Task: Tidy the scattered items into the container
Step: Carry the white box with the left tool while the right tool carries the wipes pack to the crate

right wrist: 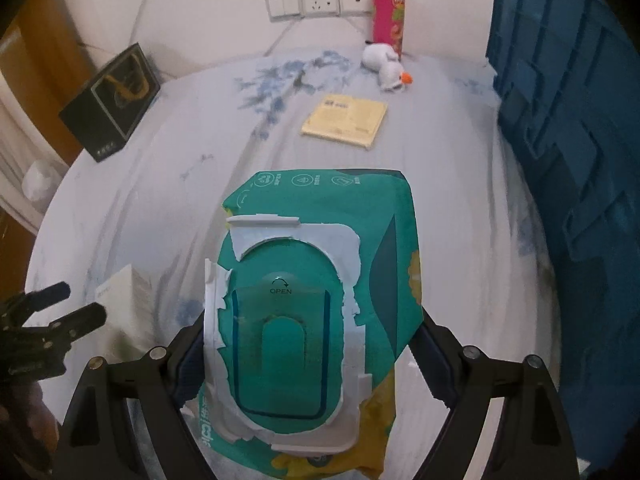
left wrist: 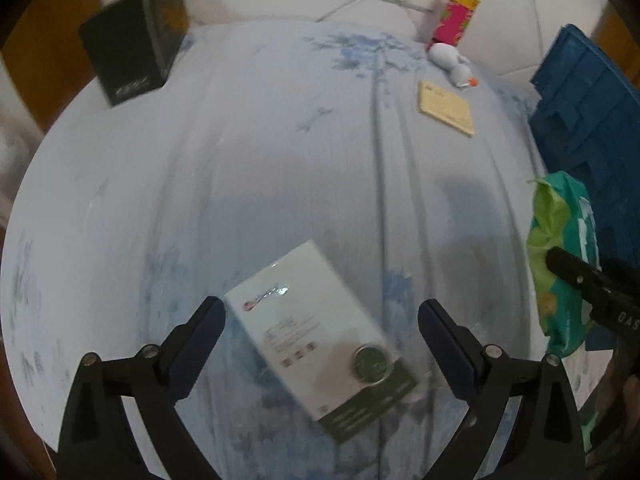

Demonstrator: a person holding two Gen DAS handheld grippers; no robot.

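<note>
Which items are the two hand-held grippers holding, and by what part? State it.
Right hand-held gripper: the green wet-wipes pack, clamped across its two long sides, near the lid. Left hand-held gripper: nothing; open over the white box.

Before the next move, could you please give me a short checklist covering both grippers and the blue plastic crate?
1. Right gripper closed on the green wet-wipes pack: ok, both pads sit against its sides.
2. Left gripper free of load: ok, jaws wide apart, nothing gripped.
3. White and green flat box lined up for the left gripper: ok, it lies on the cloth between the open fingers.
4. Blue plastic crate close to the pack: ok, it stands just to the right.
5. Room inside the crate: cannot tell, only its outer wall shows.
6. The two grippers apart from each other: ok, a gap shows between them.
</note>
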